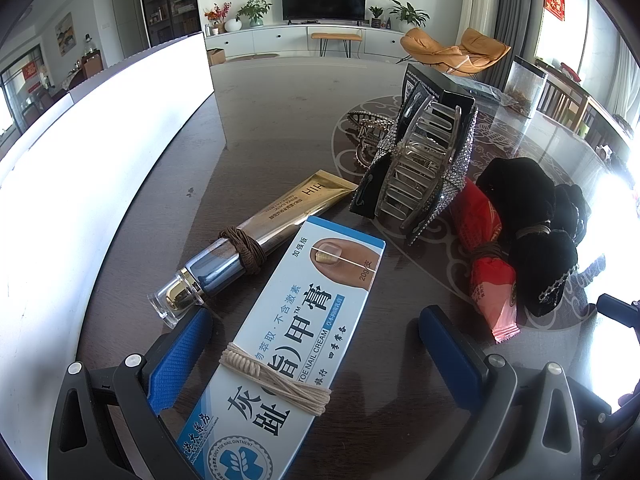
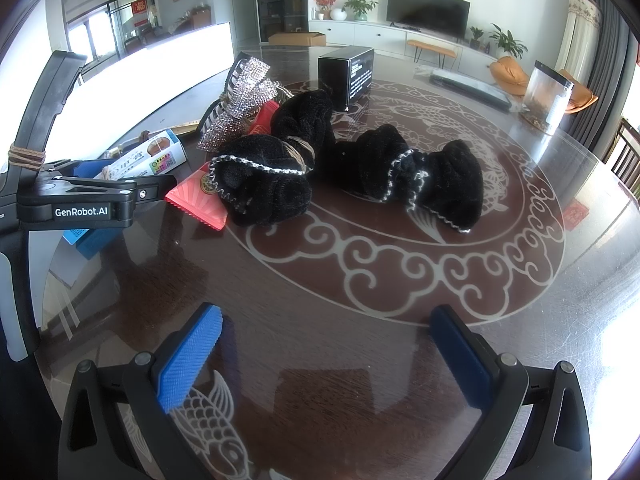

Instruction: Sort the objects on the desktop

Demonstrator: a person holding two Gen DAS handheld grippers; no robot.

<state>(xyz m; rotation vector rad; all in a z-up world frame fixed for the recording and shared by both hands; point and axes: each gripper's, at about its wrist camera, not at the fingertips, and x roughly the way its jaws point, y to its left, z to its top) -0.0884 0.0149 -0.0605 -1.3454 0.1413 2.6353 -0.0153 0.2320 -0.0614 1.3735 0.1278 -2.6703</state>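
Left gripper (image 1: 316, 364) spread wide around toe nail cream box (image 1: 296, 344), untouched; box's long axis runs away toward rhinestone hair claw (image 1: 420, 168). Gold tube (image 1: 256, 240) alongside left. Right gripper (image 2: 324, 360) spread, empty; black scrunchies (image 2: 420, 176) ahead.

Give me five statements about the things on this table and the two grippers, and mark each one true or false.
1. The toe nail cream box lies between the open jaws of the left gripper. True.
2. A brown cord is wound around the gold tube. True.
3. The right gripper is shut on a black scrunchie. False: its jaws stand open over bare table glass, with nothing between them.
4. The rhinestone hair claw lies inside the black box. False: the claw stands on the table in front of the black box.
5. The red packet lies beside a black scrunchie. True.
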